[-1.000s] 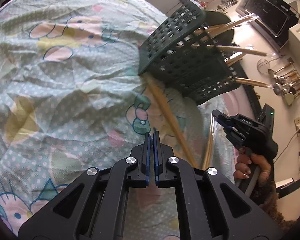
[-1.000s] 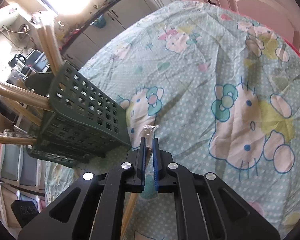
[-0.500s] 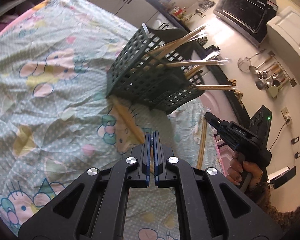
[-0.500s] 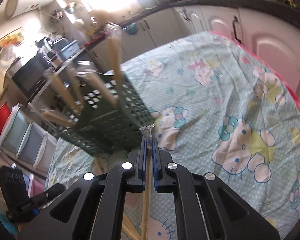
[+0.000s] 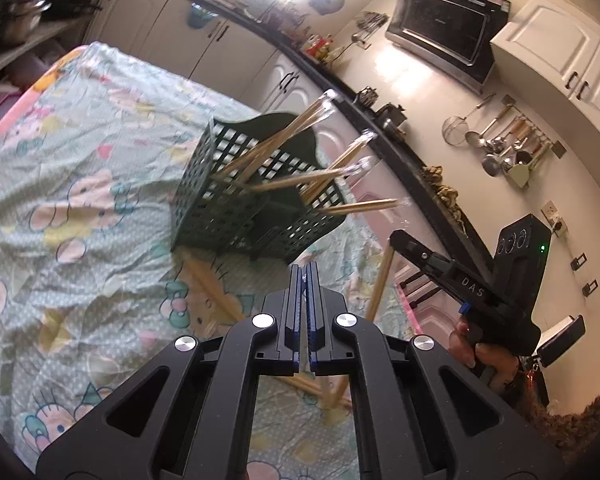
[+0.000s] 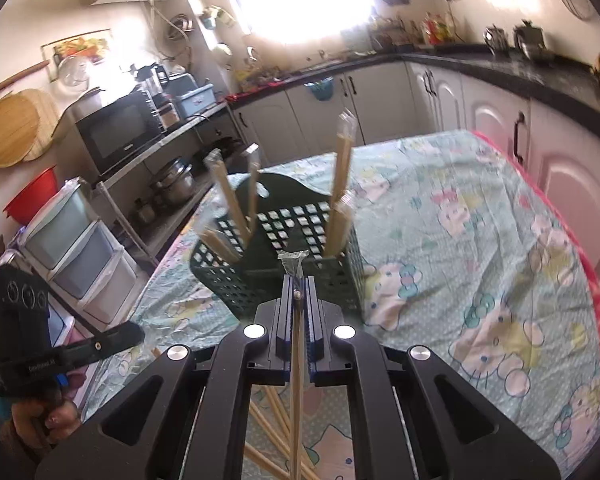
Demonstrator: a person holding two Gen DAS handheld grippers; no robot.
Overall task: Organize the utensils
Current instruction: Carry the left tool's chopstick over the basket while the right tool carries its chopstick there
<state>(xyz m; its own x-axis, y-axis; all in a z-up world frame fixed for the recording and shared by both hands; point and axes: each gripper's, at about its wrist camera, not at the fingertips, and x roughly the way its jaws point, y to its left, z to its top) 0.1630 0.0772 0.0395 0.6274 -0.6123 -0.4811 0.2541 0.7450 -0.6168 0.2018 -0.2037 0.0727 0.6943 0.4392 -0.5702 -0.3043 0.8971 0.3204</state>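
Note:
A dark green lattice basket (image 5: 236,208) (image 6: 336,280) stands on the cartoon-print tablecloth with several wrapped chopsticks (image 5: 292,184) (image 6: 342,160) leaning out of it. My right gripper (image 6: 299,280) (image 5: 394,236) is shut on one wrapped chopstick pair (image 6: 297,380) (image 5: 380,280), which hangs down below the fingers. Its clear wrapper end pokes up past the tips, just in front of the basket. My left gripper (image 5: 305,270) (image 6: 138,330) is shut above the cloth, short of the basket, with no stick between its fingers. More loose chopsticks (image 5: 212,284) (image 6: 276,416) lie on the cloth below both grippers.
The tablecloth (image 5: 80,240) ends in a pink table edge (image 6: 596,280) on the right. Kitchen cabinets (image 6: 496,120) and a dark counter run behind the table. Plastic drawers (image 6: 80,248) stand beside it. A person's hand (image 5: 472,348) holds the right gripper's handle.
Both grippers have risen above the table and rolled. The right one carried its chopstick pair up off the cloth. The basket now shows from higher, with its open top visible.

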